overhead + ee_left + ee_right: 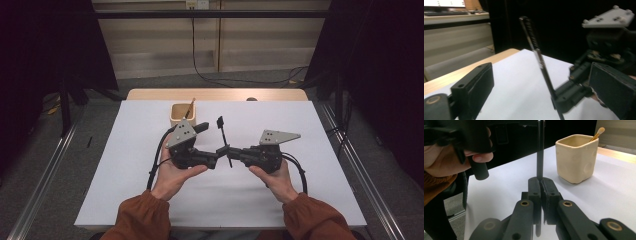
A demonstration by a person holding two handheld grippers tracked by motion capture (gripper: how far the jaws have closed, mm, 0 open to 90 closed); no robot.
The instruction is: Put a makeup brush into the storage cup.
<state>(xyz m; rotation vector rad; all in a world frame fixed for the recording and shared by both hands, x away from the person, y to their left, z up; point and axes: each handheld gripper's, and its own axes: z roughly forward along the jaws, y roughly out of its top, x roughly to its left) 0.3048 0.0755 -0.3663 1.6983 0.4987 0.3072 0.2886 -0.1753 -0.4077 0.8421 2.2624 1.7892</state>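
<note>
both right gripper (541, 185) jaws clamp black rod (539, 157); left gripper (544, 87) jaws wide.

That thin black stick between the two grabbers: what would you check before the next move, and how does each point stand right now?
1. Right gripper clamped on the black stick: ok.
2. Stick upright, not slipping: ok.
3. Left gripper open, stick between its jaws untouched: ok.
4. Beige cup standing upright on the table: ok.
5. Room in the cup beside the wooden stick: cannot tell.
6. Cables clear of the cup: ok.
</note>
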